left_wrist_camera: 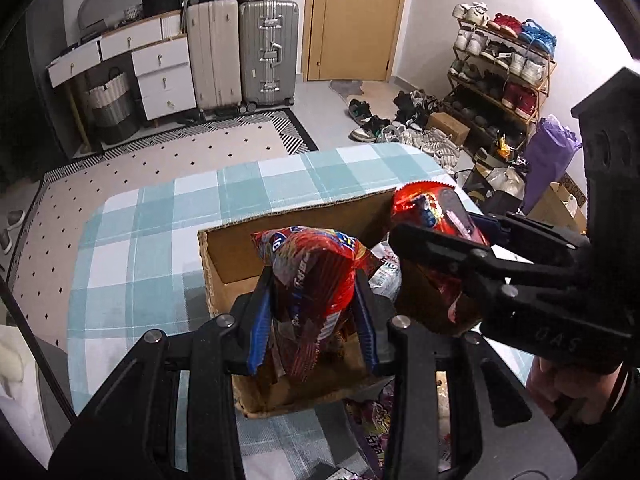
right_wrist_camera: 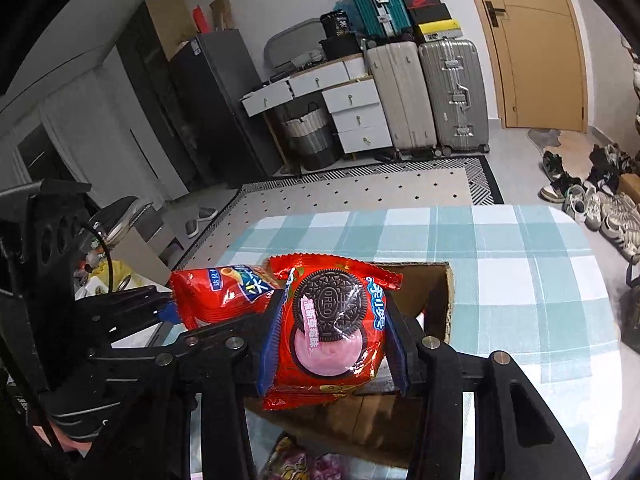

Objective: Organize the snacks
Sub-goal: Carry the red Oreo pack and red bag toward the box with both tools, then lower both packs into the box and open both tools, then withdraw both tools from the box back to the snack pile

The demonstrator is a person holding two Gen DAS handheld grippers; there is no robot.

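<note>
Checked table (left_wrist_camera: pixel 168 216) carries the cardboard box (left_wrist_camera: pixel 224 256); your left hand-held gripper (left_wrist_camera: pixel 314 320) grips a red snack bag (left_wrist_camera: pixel 316 280), the right hand-held gripper (right_wrist_camera: pixel 332 336) an Oreo pack (right_wrist_camera: pixel 328 332), both above the box. More packets (left_wrist_camera: pixel 376 416) wait at 6 o'clock.

A lived-in home room — suitcases (left_wrist_camera: pixel 244 52), shoe rack (left_wrist_camera: pixel 500 68), drawers (right_wrist_camera: pixel 352 108).

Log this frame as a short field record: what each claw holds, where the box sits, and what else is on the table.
left claw: shut on red snack bag, held over the box
right claw: shut on red Oreo pack, held over the box
cardboard box: open-topped, on the checked tablecloth
in box: a white packet shows; the rest is hidden
loose on table: purple-printed packet near the box's near side
</note>
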